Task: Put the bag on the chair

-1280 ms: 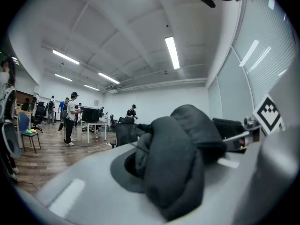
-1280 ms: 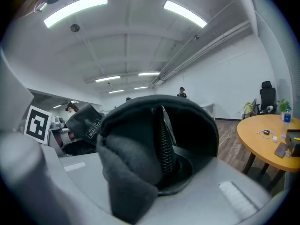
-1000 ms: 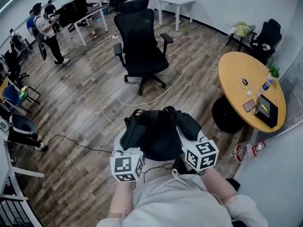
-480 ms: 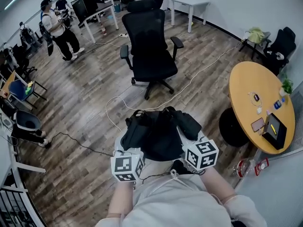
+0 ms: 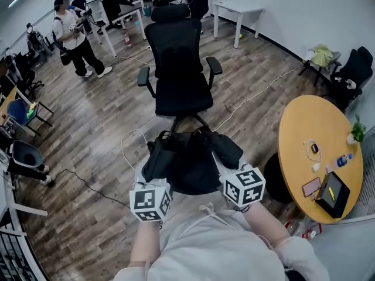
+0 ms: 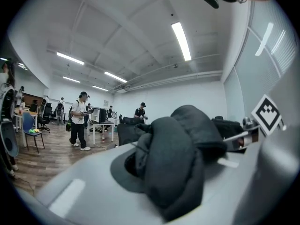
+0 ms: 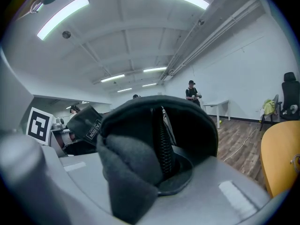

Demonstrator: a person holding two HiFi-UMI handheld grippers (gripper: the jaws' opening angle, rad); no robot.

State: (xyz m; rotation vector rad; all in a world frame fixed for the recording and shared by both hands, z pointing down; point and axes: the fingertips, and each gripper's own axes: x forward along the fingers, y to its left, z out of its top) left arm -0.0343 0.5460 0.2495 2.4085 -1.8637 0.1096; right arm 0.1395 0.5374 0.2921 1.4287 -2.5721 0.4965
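Nearest the body, at the bottom of the head view: left tongs (image 5: 151, 180) and right tongs (image 5: 227, 171), each topped by its marker cube, side by side. Both pinched almost closed on folds of a black backpack (image 5: 187, 163). Seen along the left tongs: thick matte cloth bunched into soft rounded rolls between the grey jaws. Seen along the right tongs: a curved padded panel, clamped edge-on, with a zip (image 7: 164, 139) of coarse coil teeth running up its middle, and beside it a strap bearing a small label tab (image 7: 93, 129), print too small to read.

Slung between the two tongs and carried by both, up off the floor (image 5: 88, 127). Wider than deep, long axis lying across from one pair of tongs to the other. Padded straps slumped down each side, loops at the far edge turned toward the chair. Soft, limp cloth throughout.

Just beyond, a black office chair (image 5: 179, 75): tall back, headrest, two armrests, padded seat facing the backpack. Backpack just short of its base, not on the seat. Beside the base, a white cable (image 5: 123, 144) looped over wood-plank flooring. Off to the right, a round table (image 5: 299, 139) with a smooth yellow top and a few small items on it. Farther back at left, a person (image 5: 76, 37) standing in a white top. By the far wall, a white table (image 5: 237, 10).
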